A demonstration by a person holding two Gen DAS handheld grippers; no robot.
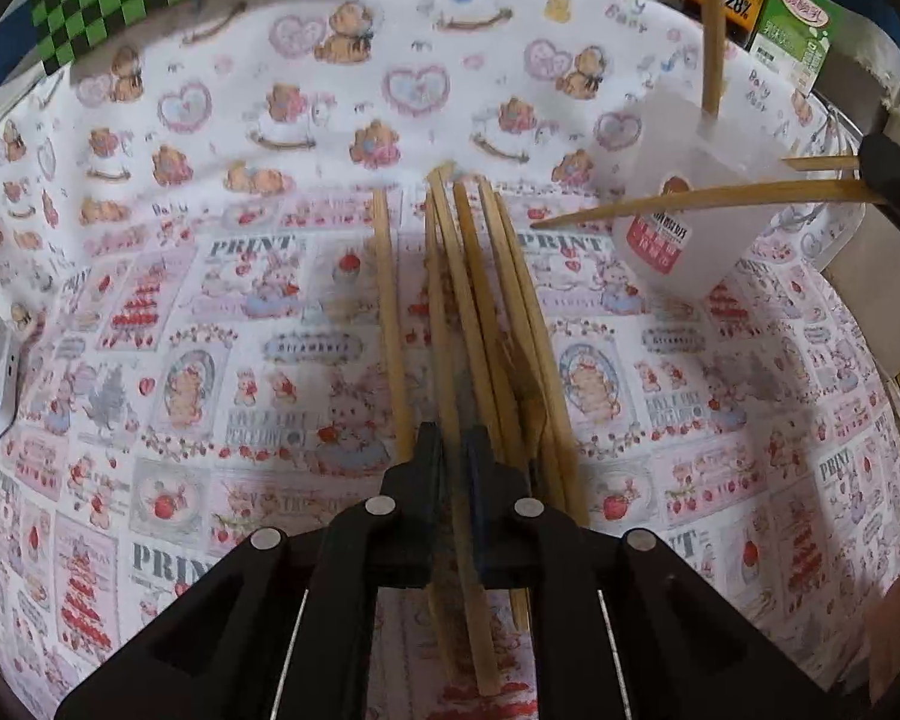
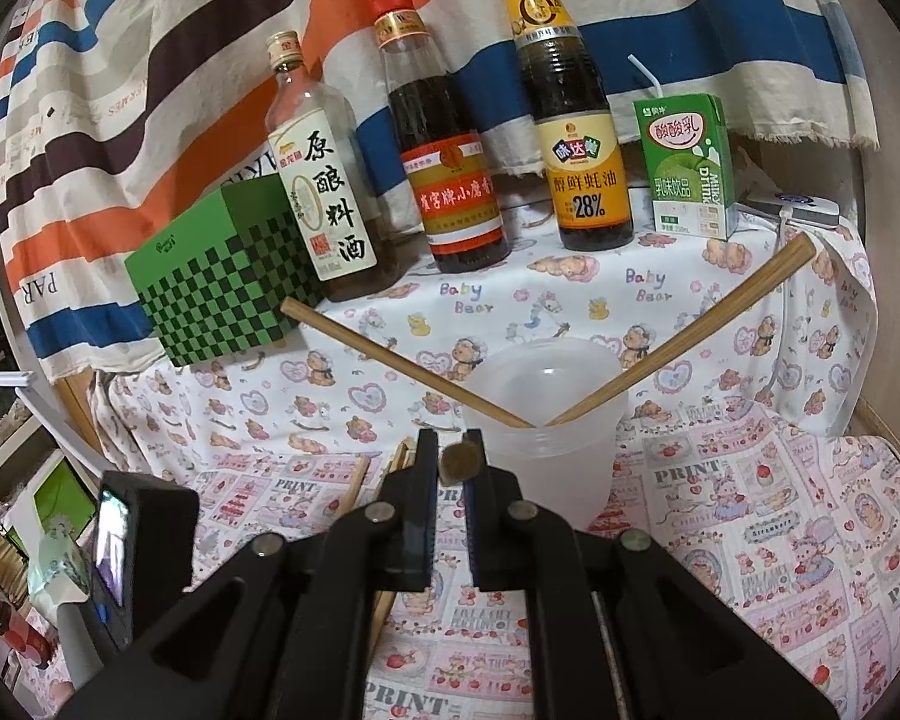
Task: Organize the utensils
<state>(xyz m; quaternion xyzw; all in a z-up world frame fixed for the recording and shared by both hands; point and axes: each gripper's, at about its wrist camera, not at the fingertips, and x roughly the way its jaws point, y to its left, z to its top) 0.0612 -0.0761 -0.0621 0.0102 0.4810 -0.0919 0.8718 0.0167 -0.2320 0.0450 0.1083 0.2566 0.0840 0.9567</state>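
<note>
1. Left gripper: pointed steeply down at the table, jaws clamped on one wooden chopstick taken from the loose chopsticks on the cloth. Its long axis runs straight on from the fingers, away from the camera.
2. The loose chopsticks lie flat and roughly parallel in the same direction, touching or overlapping one another; one stick lies just to the left, apart from the rest.
3. Right gripper: tilted gently downward, jaws clenched on a chopstick end seen end-on between the pads. In the left wrist view this stick runs nearly level, tip pointing left across the front of the cup.
4. Translucent plastic cup: stands just beyond and right of the right gripper, already holding two chopsticks that lean outward in a V — one up-left, one up-right.
5. Open room: bare cloth lies left of the pile and right of the cup; the printed tablecloth drops off at the right edge.
6. Rear row: checkered green box, three sauce bottles with Chinese labels — one reads "28%" — and a green carton marked "Milky Drink".
7. Cloth lettering: "PRINT" and "Baby Bear"; the striped backdrop reads "HERMES".
</note>
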